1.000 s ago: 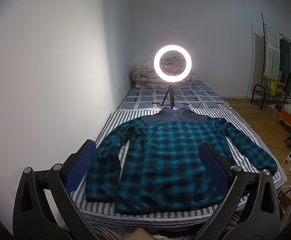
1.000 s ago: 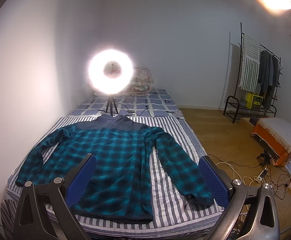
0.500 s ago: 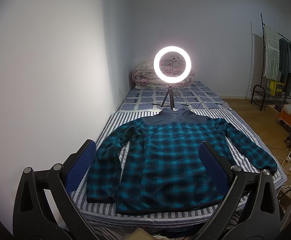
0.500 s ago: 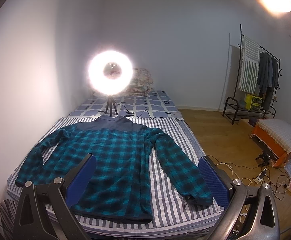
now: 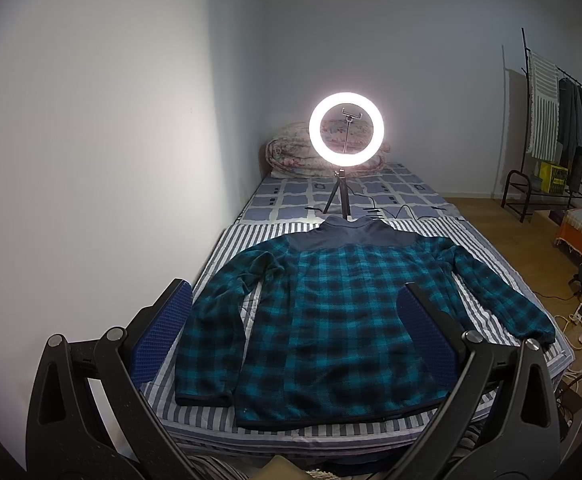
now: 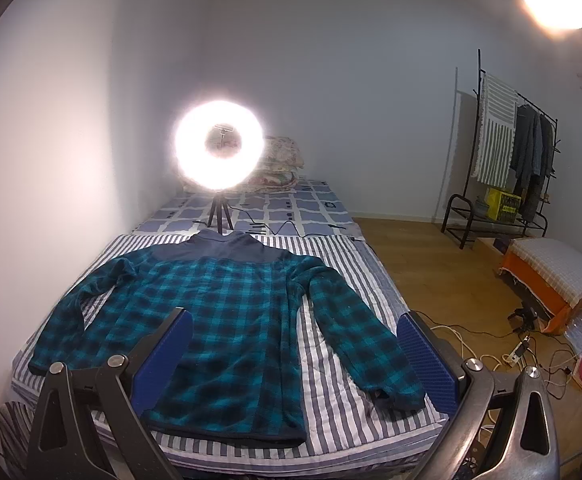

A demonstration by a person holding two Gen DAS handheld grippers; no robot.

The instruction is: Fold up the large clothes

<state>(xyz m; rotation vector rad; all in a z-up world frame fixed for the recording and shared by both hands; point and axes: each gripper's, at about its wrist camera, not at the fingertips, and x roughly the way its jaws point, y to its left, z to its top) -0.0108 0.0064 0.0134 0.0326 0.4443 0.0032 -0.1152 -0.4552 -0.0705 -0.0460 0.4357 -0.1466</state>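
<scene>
A teal and black plaid fleece jacket (image 5: 331, 320) (image 6: 227, 320) with a dark blue yoke and collar lies flat on the striped sheet of a bed (image 5: 227, 416) (image 6: 331, 392), both sleeves spread outward, hem toward me. My left gripper (image 5: 295, 332) hovers open in front of the bed's near edge, above the jacket's hem and clear of it. My right gripper (image 6: 295, 356) is open too, held near the jacket's right sleeve cuff (image 6: 395, 396) without touching. Nothing sits between either pair of blue pads.
A lit ring light (image 5: 346, 129) on a small tripod stands on the bed just beyond the collar, cable trailing right. Folded quilts (image 5: 291, 156) lie at the headboard end. A wall runs along the left. Clothes rack (image 6: 507, 168), orange-covered bench (image 6: 551, 280) and floor cables (image 6: 523, 352) are right.
Both views have tilted very slightly upward, so the scene sits a touch lower; the jacket has not moved and both grippers stay open.
</scene>
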